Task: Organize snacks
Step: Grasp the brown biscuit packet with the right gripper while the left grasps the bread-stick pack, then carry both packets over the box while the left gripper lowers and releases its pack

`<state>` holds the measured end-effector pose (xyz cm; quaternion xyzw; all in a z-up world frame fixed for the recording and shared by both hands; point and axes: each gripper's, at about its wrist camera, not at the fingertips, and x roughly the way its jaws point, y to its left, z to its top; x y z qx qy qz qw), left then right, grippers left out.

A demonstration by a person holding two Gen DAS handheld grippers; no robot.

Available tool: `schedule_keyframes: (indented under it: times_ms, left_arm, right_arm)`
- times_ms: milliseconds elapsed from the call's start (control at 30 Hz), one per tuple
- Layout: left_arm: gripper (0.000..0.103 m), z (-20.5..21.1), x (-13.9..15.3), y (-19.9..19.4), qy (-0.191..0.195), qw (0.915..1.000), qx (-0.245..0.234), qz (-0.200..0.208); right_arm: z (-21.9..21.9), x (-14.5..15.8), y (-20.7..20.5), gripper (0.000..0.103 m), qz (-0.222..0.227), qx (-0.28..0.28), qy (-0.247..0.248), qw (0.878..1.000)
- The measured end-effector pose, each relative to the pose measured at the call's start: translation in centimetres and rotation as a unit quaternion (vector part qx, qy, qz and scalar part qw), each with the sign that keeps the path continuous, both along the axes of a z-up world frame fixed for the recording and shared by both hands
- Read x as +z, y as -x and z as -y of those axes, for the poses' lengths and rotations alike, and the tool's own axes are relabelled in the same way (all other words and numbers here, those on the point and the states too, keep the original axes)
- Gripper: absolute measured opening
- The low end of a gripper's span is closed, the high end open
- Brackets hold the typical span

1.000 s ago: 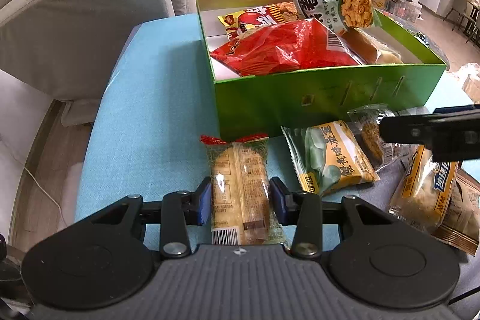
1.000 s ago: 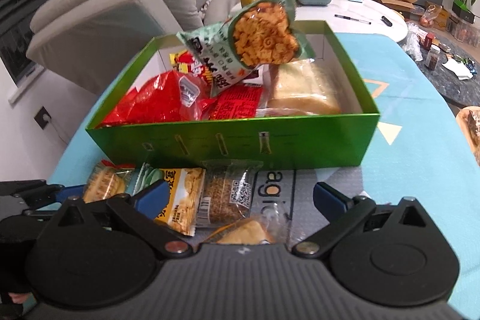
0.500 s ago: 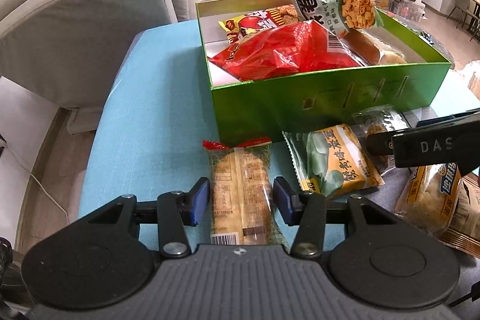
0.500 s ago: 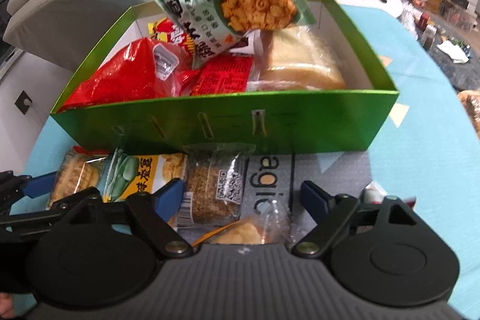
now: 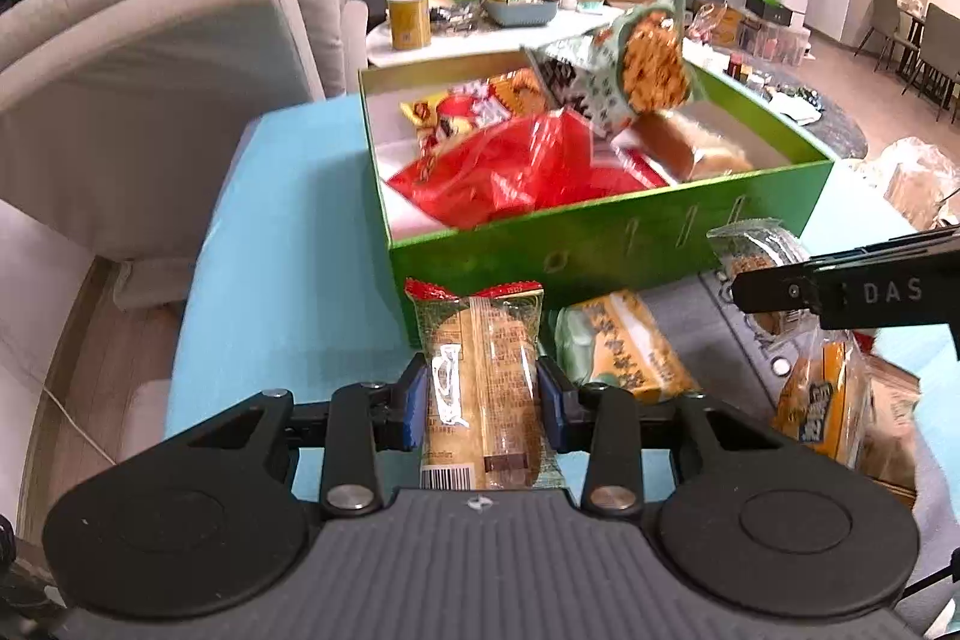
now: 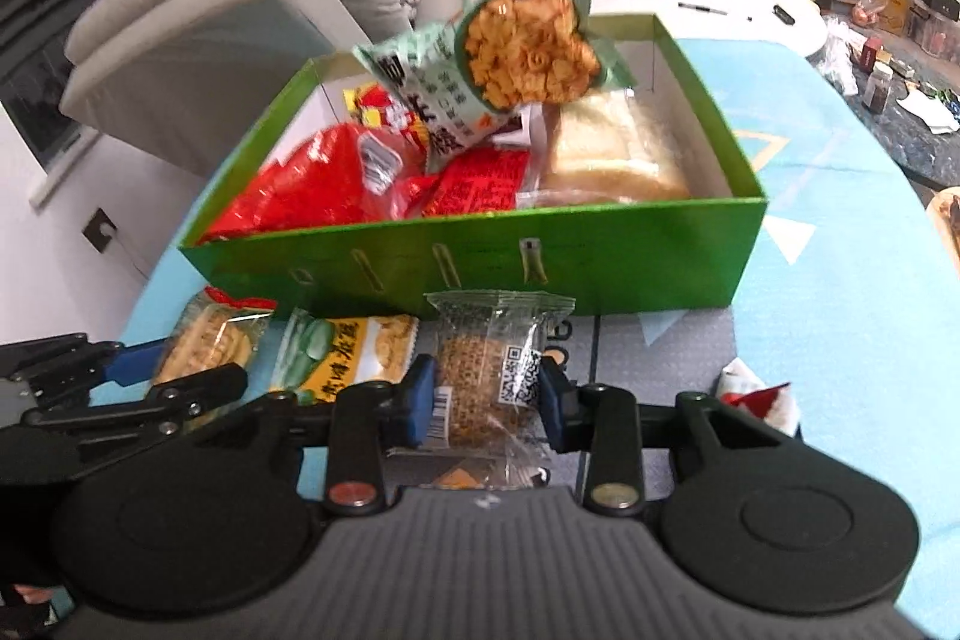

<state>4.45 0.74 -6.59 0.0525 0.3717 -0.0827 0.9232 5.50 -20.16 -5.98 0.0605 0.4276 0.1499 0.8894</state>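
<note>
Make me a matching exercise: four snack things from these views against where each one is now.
Things:
1. green box
2. red-ended biscuit pack
3. clear grain bar
4. yellow-green cracker pack

Places:
A. between the right tongs
B. lying on the mat between the two gripped packs
C. between the left tongs
D. holding the bagged snacks

Pairs: 1-D, 2-C, 3-A, 4-B

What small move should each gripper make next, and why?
Probably lift both toward the open green cardboard box: the left gripper already pinches the clear-wrapped yellow biscuit pack, and the right gripper brackets the clear-wrapped brown grain bar.
</note>
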Motion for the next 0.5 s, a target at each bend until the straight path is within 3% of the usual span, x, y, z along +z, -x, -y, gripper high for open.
schedule_keyframes:
  times_ms: [500]
  left_arm:
    - [0.034, 1.0, 4.8, 1.4, 0.009, 0.9973, -0.021, 0.07]
  right_arm:
    - [0.9, 4.8, 1.6, 0.072, 0.073, 0.008, -0.036, 0.997]
